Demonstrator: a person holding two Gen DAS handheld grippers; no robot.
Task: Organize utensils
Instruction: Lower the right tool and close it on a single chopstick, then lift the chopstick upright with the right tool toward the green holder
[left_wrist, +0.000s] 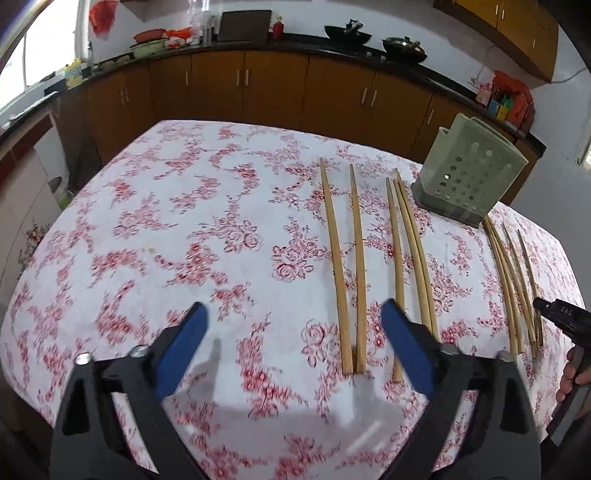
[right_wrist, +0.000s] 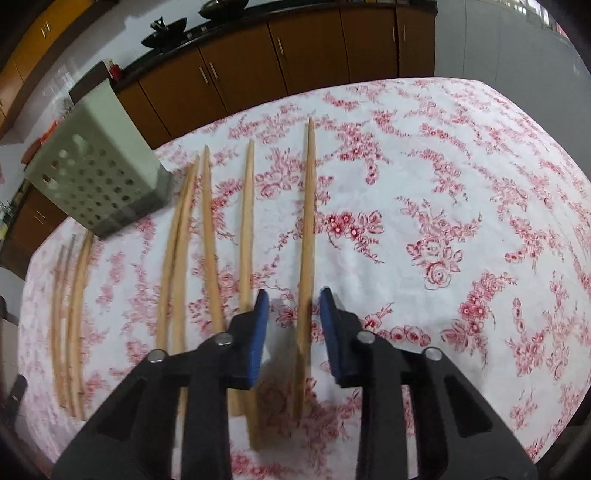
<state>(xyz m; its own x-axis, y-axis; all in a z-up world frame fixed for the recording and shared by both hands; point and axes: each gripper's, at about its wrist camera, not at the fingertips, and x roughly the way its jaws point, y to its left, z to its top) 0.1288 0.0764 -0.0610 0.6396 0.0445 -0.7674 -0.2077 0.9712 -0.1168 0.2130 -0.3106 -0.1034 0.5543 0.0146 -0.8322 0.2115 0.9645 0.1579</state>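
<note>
**Helper:** Which chopstick are you going for?

**Me:** The one on its own at the end of the row, the chopstick (right_wrist: 309, 206) lying lengthwise on the table (right_wrist: 461, 155). My right gripper (right_wrist: 294, 291) is lined up over its thick end. The jaws are narrowed but not clamped, and there is a gap on each side of the wood. I can't tell whether the fingertips are down at table level yet.

**Helper:** And the other hand?

**Me:** My left gripper (left_wrist: 291, 305) is spread wide and holds nothing. It hangs above the cloth with a pair of chopsticks (left_wrist: 338, 280) lying just inside its right-hand pad.

**Helper:** What makes this pick go well?

**Me:** I think three things matter.
- **Centring:** the stick should sit mid-gap, so both pads meet it together and it doesn't roll away.
- **Height:** I should come low enough for the pads to catch its sides and not pinch air above it.
- **Grip point:** I should close near the thick end, where there is more to hold.

The neighbouring chopstick (right_wrist: 246, 221) runs close beside my left-hand pad, so I need to keep the approach straight to avoid nudging it.

**Helper:** Then where does it go?

**Me:** Into the holder (right_wrist: 92, 173), the perforated green box standing upright at the far side of the table, apart from this chopstick. I expect to tip the stick upright and drop it in thin end first.
</note>
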